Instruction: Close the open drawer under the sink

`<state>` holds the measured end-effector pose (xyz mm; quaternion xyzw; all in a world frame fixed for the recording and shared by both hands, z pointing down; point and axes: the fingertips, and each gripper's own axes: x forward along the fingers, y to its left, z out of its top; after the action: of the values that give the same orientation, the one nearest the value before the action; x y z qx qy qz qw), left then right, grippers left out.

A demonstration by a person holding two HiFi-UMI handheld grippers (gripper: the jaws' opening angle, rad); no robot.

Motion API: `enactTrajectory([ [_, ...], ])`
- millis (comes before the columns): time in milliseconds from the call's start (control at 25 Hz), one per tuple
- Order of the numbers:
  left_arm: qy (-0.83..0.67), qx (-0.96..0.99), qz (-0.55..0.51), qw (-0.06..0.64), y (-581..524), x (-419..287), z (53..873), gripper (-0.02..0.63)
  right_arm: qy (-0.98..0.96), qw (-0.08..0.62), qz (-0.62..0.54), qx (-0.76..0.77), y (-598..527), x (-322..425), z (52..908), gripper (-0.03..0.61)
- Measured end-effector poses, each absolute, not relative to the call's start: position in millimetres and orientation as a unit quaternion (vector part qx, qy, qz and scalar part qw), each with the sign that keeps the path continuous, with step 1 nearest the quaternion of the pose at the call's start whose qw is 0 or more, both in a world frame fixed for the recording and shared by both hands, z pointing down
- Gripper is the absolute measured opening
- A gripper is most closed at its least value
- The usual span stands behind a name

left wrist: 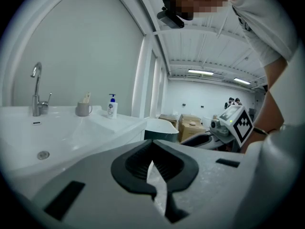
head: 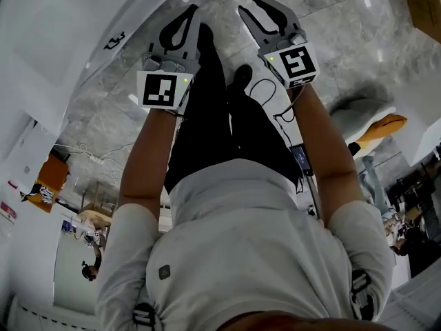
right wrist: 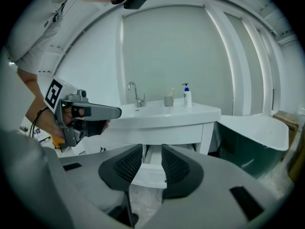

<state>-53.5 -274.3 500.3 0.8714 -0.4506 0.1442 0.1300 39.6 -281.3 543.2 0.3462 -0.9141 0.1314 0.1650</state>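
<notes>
Reaching forward and down in the head view, 2 bare forearms stretch out side by side from white short sleeves. The left gripper (head: 193,9) and right gripper (head: 248,5) are held over a grey marble floor (head: 331,19), past the person's black trousers (head: 207,116). Each gripper carries its marker cube (head: 164,90) at the wrist end.

Seen from the left gripper view, that gripper's fingers (left wrist: 138,163) meet at the tips with nothing between them. Beyond them, at the left, lies the white sink (left wrist: 71,132). Its faucet (left wrist: 37,89), a cup (left wrist: 83,109) and a pump bottle (left wrist: 111,107) stand on the worktop behind the basin. The right gripper shows at the far right, with cardboard boxes (left wrist: 190,125) on the floor behind it and strip lights (left wrist: 200,72) on the ceiling.

From the right gripper view, its fingers (right wrist: 125,168) stand apart and hold nothing. Through the gap between them shows the drawer (right wrist: 148,175), pulled out from the white cabinet (right wrist: 205,137) under the sink, farther off and untouched. The left gripper is at the left of this view, held roughly level and pointing toward the sink.
</notes>
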Motion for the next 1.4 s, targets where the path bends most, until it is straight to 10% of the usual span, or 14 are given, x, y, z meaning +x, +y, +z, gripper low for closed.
enactTrajectory([
  [1400,-0.47,0.856,0.156,0.151,-302,-67,693,0.009,-0.868,0.247,0.188,0.387,-371,-9,832,0.193],
])
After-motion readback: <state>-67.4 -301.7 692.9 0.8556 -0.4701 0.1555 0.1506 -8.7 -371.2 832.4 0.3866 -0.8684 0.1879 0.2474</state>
